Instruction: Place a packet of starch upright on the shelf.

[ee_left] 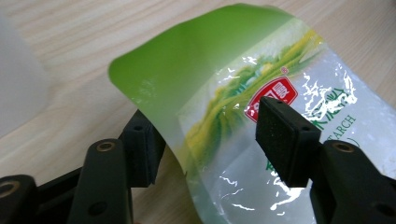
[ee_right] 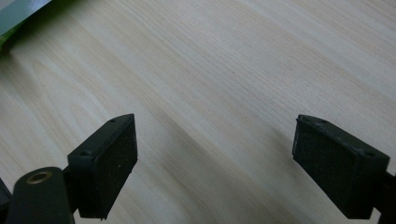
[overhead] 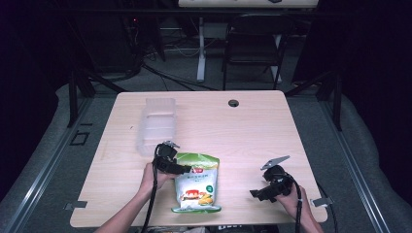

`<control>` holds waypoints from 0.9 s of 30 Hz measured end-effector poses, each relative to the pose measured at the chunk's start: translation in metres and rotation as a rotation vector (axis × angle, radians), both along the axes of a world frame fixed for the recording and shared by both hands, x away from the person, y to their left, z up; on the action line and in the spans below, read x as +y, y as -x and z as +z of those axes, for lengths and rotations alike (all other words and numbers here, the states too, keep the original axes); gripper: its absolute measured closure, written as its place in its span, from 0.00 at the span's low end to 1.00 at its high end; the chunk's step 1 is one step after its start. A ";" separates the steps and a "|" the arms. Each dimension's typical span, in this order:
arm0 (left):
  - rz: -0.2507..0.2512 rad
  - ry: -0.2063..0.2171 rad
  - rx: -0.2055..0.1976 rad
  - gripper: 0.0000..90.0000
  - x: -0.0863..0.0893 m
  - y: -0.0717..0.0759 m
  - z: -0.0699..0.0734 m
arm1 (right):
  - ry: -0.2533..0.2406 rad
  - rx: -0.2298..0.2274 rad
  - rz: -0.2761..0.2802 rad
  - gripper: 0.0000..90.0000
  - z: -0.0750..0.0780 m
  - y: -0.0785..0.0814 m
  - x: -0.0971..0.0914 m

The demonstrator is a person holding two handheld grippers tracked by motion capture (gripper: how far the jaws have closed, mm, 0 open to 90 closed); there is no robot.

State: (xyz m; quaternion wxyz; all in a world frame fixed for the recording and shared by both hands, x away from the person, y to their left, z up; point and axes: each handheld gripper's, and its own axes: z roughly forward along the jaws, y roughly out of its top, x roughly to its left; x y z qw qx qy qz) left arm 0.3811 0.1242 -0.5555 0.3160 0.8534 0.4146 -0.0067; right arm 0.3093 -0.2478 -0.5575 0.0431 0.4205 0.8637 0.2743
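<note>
Left tool [overhead: 186, 169]: in the left gripper view we see its jaws apart, one on each side of the curled green top edge of the glossy green-and-clear plastic food pouch [ee_left: 261, 116]. The near pad [ee_left: 280, 140] sits over the pouch's red label; we cannot tell whether it touches the film. The other pad [ee_left: 142, 151] stands behind the curl, clear of it. Jaws not closed on the pouch.

In the high view we note the pouch lying flat near the front edge of the pale wooden worktop [overhead: 252, 131], left of centre, yellow print at its lower end.

Right tool [overhead: 257, 193]: jaws wide, nothing between them but bare wood in the right gripper view. It sits low over the worktop's front right, well apart from the pouch.

A translucent rectangular plastic container [overhead: 156, 125] rests just beyond the left tool. A black folding chair [overhead: 255, 43] stands behind the worktop.
</note>
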 end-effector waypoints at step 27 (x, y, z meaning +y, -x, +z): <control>0.000 0.007 -0.072 0.99 0.009 0.009 0.005 | 0.026 0.002 0.014 0.15 0.002 0.000 -0.001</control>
